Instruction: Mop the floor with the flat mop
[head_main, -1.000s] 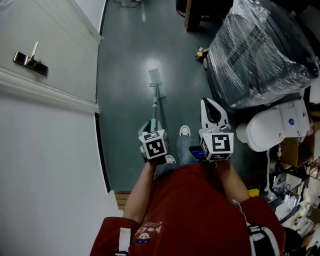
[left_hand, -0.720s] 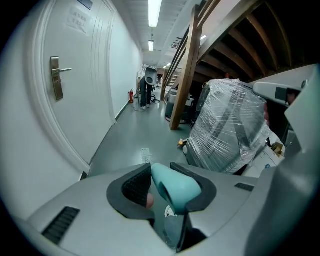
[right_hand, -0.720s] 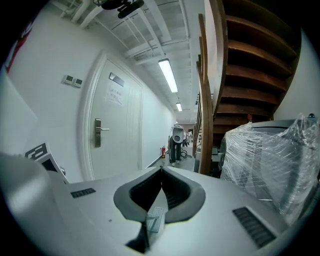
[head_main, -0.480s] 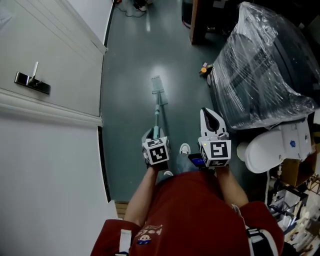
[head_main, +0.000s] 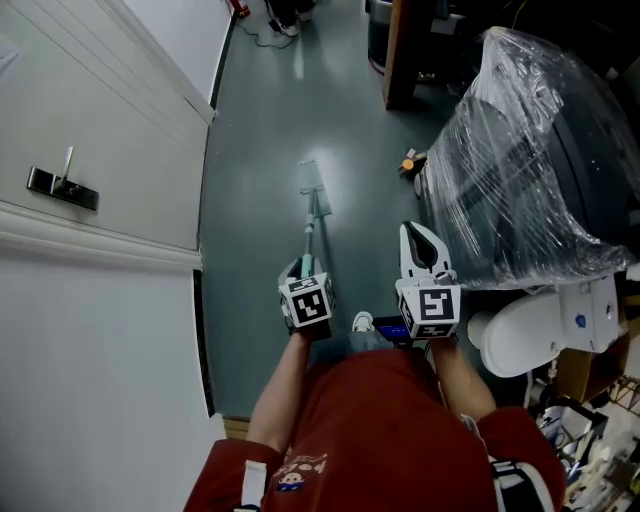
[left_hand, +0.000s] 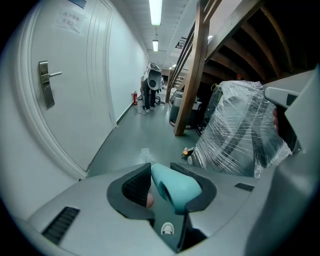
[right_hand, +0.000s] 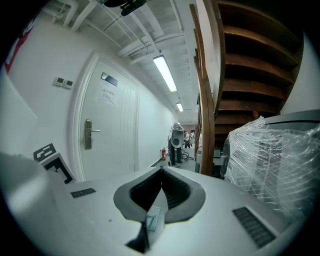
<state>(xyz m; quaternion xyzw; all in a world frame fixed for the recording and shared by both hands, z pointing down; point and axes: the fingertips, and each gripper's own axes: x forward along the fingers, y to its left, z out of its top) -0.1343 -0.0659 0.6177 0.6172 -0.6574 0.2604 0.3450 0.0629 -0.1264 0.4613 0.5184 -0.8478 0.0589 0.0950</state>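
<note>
Your left gripper (left_hand: 162, 176) is clamped on the flat mop (head_main: 313, 215) by its teal handle. Your right gripper (right_hand: 161, 172) is closed on nothing. The mop's long axis runs straight away from you, its head flat on the floor between the white door (head_main: 100, 130) and the plastic-wrapped bundle (head_main: 530, 160). Since a second ago, the head seems to have slid further along the bundle.
</note>
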